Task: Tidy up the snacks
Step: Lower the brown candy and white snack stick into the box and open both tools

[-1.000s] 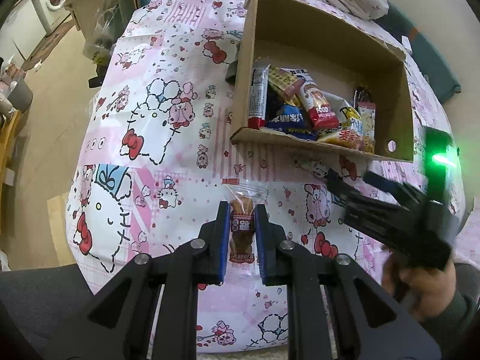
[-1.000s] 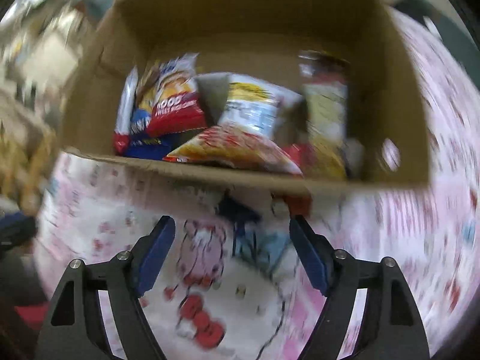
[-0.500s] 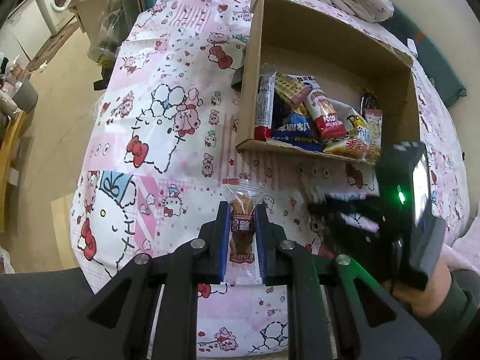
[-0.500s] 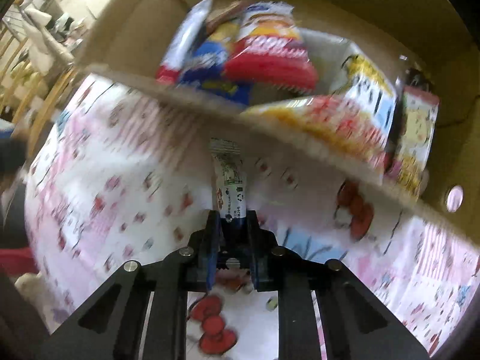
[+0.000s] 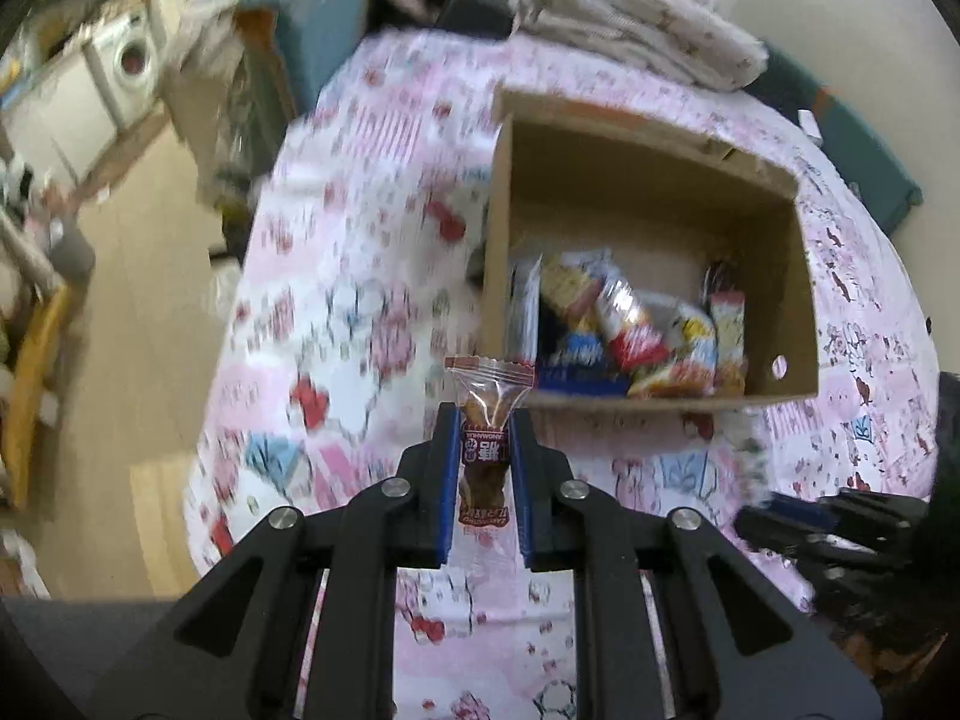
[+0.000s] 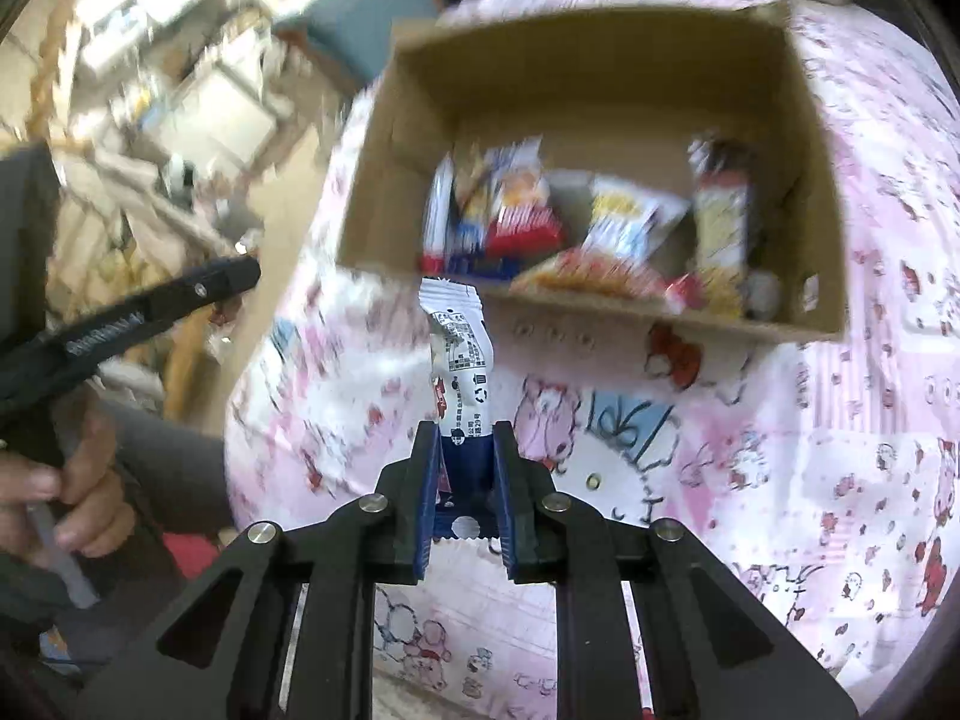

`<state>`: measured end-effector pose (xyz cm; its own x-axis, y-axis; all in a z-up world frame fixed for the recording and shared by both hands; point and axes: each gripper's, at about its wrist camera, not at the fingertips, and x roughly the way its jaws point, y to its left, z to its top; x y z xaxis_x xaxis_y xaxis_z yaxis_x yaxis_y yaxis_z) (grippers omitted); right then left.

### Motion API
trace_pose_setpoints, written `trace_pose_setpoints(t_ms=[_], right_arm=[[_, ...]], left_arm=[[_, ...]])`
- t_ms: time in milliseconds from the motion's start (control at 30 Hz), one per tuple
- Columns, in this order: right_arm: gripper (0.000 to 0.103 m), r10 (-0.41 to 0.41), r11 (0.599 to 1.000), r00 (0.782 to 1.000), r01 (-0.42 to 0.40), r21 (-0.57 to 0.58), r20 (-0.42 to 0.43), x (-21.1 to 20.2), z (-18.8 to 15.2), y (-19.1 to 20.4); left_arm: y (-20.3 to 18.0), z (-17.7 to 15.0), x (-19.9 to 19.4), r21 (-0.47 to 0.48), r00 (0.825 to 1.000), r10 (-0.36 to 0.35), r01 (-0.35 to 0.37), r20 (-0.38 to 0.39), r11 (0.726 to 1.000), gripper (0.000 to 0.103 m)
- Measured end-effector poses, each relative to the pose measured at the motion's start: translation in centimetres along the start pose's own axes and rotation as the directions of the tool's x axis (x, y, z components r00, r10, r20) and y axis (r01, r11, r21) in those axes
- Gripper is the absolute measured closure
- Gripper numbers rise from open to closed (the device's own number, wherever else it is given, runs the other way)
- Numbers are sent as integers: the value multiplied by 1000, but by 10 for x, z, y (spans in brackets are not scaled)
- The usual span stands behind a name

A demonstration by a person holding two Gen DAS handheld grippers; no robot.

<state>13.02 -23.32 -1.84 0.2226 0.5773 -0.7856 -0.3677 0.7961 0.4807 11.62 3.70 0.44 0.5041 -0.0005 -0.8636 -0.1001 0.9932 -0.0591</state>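
1. Pink cartoon-print cloth (image 5: pixel 336 324) covers the work surface; beyond it we see a floor and a washing machine (image 5: pixel 129 57), all motion-blurred.
2. Left wrist view: we see the left gripper (image 5: pixel 485 420) clenched on a clear-wrapped brown snack (image 5: pixel 487 420). The pack stands upright between the blue pads, its crimped top edge poking above the fingertips, clear of the cloth.
3. Same view: the cardboard box (image 5: pixel 660 180) sits on the cloth up and to the right, open side facing us. A bunch of snack packs (image 5: pixel 630 330) is piled along its near wall; the far part of the box floor is bare.
4. Same view: the right gripper (image 5: pixel 780 510) shows at the right edge, dark and blurred; we cannot tell its jaws from here.
5. Right wrist view: we see the right gripper (image 6: pixel 463 438) clamped on a white-and-blue snack pouch (image 6: pixel 459 360), its jaws having just closed on it. The pouch stands upright, its top reaching to just below the near rim of the cardboard box (image 6: pixel 600 60).
6. Same view: the left gripper (image 6: pixel 180 294) enters from the left, held by a hand (image 6: pixel 66 480) in a grey sleeve (image 6: pixel 174 456).
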Motion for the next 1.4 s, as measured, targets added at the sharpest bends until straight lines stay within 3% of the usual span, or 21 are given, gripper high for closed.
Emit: trace_pose_setpoints(t_ms=[133, 333, 467, 633, 867, 967, 1000, 1033, 1067, 1100, 1133, 1233, 1400], right_arm=[[85, 4, 994, 991, -18, 106, 135, -12, 11, -24], [85, -42, 970, 966, -22, 241, 256, -13, 36, -52], [85, -68, 955, 970, -4, 297, 234, -2, 54, -77], [84, -39, 932, 978, -38, 361, 204, 23, 54, -94], [81, -36, 944, 985, -22, 330, 170, 39, 59, -79], [73, -39, 950, 982, -21, 313, 183, 37, 61, -75], [58, -46, 951, 981, -14, 310, 187, 35, 61, -74], [32, -52, 950, 980, -9, 311, 190, 34, 61, -73], [23, -61, 949, 978, -5, 315, 199, 31, 60, -72], [14, -64, 950, 976, -5, 313, 210, 29, 60, -72], [14, -67, 954, 972, -3, 300, 223, 25, 61, -69], [12, -78, 963, 966, 10, 268, 247, 16, 62, -62], [0, -216, 969, 916, 159, 189, 338, -10, 54, -35]], left_arm=[[-15, 22, -5, 48, 999, -14, 12, 44, 999, 90], [-35, 47, 19, 75, 996, -81, 79, 28, 994, 90], [-50, 59, 44, 93, 997, -81, 80, 6, 992, 90], [-59, 66, 67, 95, 997, -80, 80, -10, 992, 90], [-59, 66, 89, 82, 997, -72, 74, -31, 994, 87], [-58, 65, 95, 74, 999, -43, 45, -28, 996, 80], [-58, 65, 96, 63, 998, -49, 52, -39, 997, 69], [-57, 64, 96, 54, 998, -54, 56, -43, 997, 51], [-56, 64, 94, 41, 998, -51, 52, -38, 998, 41], [-55, 64, 90, 34, 999, -42, 42, -25, 999, 23], [-55, 63, 86, 32, 1000, -28, 28, -6, 999, 13], [-58, 60, 74, 55, 1000, -9, 7, 23, 998, 12], [-51, 58, 39, 50, 993, 4, -10, 121, 999, 12]])
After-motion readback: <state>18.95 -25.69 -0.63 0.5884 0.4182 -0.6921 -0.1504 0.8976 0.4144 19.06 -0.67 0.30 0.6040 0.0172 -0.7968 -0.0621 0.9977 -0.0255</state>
